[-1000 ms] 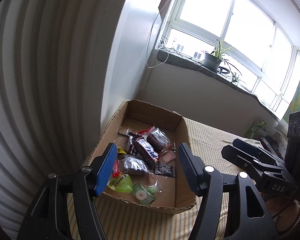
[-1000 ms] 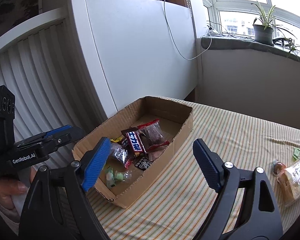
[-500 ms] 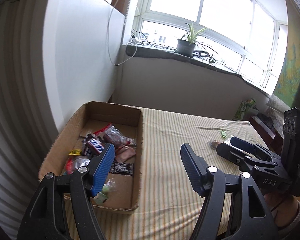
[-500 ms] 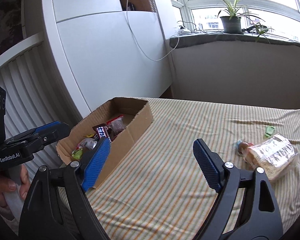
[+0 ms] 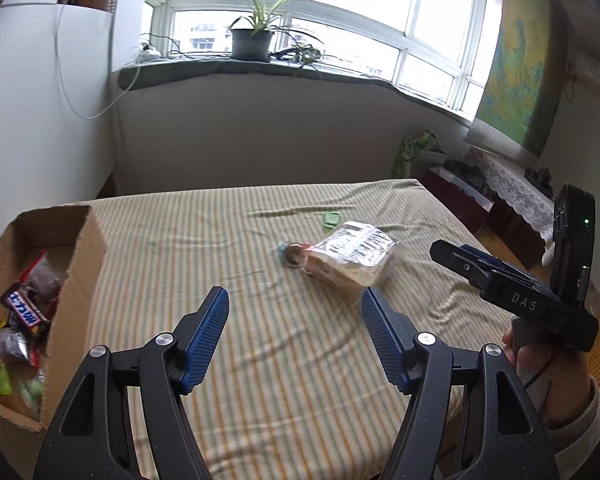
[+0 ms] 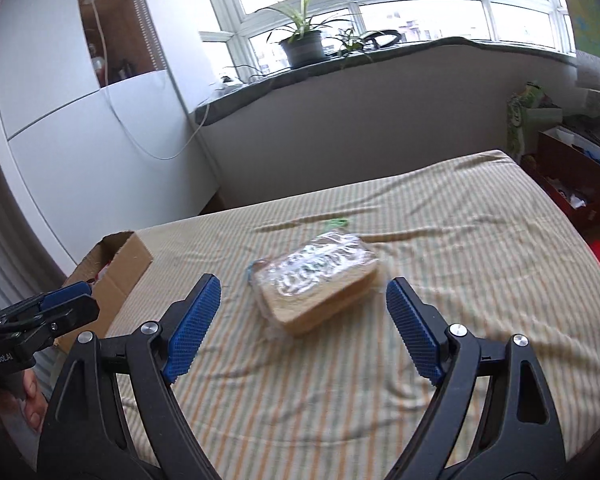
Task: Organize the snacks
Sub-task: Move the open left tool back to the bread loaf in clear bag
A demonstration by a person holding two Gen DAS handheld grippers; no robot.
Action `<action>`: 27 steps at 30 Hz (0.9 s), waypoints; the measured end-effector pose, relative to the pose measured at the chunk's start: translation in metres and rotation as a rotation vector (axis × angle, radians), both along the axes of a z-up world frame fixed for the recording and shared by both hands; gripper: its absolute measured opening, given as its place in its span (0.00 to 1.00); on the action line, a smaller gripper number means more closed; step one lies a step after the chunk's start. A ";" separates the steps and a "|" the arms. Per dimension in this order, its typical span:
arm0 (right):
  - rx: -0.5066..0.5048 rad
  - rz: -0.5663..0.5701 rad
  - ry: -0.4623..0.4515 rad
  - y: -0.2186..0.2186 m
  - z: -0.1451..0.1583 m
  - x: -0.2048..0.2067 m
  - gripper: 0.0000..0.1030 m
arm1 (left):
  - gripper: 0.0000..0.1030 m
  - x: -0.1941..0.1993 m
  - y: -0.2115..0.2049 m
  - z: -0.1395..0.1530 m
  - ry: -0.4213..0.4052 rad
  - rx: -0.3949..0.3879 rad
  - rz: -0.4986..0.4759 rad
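A clear-wrapped bread pack lies on the striped cloth, just ahead of my open, empty right gripper. It also shows in the left wrist view, with a small round wrapped snack at its left end and a small green packet behind it. The cardboard box with several wrapped snacks, one a dark chocolate bar, sits at the left. My left gripper is open and empty above the cloth, between the box and the bread. The right gripper's body shows at the right.
The striped cloth covers a table whose right edge drops off to a dark red cabinet. A white cabinet stands behind the box. A window sill with a potted plant runs along the back wall.
Both grippers have swung right, away from the box and toward the bread pack. The box has slid to the left edge of both views. Both stay open.
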State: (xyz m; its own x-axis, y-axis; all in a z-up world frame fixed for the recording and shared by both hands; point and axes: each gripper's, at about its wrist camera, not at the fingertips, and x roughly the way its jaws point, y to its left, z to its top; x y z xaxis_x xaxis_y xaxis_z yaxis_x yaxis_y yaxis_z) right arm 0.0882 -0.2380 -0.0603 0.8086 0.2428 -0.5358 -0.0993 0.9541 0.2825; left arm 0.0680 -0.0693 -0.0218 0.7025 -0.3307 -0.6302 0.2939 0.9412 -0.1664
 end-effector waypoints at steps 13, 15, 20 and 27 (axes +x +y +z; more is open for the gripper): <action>-0.059 0.013 0.039 -0.035 -0.006 0.015 0.85 | 0.67 0.008 -0.032 -0.020 0.067 0.002 -0.047; -0.095 0.039 0.050 -0.033 -0.005 0.024 0.86 | 0.67 0.015 -0.037 -0.026 0.082 0.000 -0.055; -0.156 0.113 0.089 -0.028 -0.012 0.057 0.91 | 0.67 0.040 -0.052 -0.045 0.146 -0.032 -0.072; -0.141 0.217 0.175 -0.024 -0.031 0.112 0.91 | 0.67 0.068 -0.070 -0.070 0.220 -0.047 -0.088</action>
State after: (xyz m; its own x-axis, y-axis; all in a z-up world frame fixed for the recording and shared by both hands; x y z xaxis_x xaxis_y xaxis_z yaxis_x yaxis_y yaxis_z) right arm 0.2007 -0.2624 -0.0909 0.6387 0.3130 -0.7029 -0.2666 0.9470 0.1794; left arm 0.1359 -0.1391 -0.0920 0.5170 -0.4173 -0.7474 0.3261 0.9033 -0.2788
